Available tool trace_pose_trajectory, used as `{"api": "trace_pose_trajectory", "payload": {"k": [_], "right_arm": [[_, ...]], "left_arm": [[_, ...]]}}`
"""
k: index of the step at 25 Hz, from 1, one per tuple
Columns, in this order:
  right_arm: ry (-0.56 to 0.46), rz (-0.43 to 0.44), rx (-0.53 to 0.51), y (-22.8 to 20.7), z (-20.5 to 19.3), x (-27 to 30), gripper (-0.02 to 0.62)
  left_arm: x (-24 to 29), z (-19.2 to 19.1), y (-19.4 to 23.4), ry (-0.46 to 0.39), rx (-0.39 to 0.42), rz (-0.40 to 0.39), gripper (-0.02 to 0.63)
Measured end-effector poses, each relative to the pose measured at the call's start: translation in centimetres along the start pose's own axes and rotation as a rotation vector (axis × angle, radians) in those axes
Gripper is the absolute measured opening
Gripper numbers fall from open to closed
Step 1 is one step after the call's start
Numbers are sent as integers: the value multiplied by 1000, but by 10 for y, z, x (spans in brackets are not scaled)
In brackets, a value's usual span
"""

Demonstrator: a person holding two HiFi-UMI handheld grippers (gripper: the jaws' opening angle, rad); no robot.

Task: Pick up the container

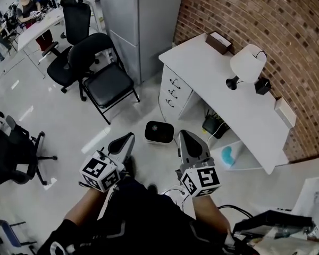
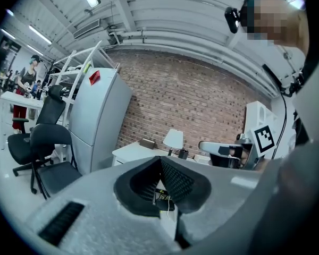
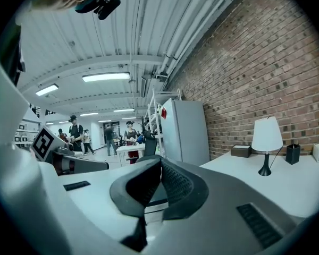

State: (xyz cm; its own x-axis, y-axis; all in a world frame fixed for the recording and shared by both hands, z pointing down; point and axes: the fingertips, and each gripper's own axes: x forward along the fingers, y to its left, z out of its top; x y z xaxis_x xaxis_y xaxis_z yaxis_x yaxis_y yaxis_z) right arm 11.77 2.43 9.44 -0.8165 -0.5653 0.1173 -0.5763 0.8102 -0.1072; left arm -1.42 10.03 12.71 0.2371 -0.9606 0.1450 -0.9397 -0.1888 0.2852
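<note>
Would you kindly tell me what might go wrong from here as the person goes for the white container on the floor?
1. The left gripper and right gripper are both shut and empty; unless one opens first, it may just shove the container along the floor.
2. The container lies close to the desk, so a reach down could bump the desk and perhaps shake the lamp on it.

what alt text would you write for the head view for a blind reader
A person's left gripper and right gripper, both shut, point toward a white container on the floor. Beside it a white desk with a lamp stands along a brick wall, a black chair to the left.
</note>
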Motion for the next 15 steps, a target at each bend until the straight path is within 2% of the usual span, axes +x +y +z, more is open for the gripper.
{"api": "trace_pose_trajectory", "payload": {"k": [9, 15], "right_arm": [[-9, -36, -13, 8, -3, 77, 8], [14, -111, -14, -1, -14, 124, 8]], "left_arm": [[39, 12, 86, 23, -22, -63, 8], [64, 18, 136, 45, -43, -102, 8]]}}
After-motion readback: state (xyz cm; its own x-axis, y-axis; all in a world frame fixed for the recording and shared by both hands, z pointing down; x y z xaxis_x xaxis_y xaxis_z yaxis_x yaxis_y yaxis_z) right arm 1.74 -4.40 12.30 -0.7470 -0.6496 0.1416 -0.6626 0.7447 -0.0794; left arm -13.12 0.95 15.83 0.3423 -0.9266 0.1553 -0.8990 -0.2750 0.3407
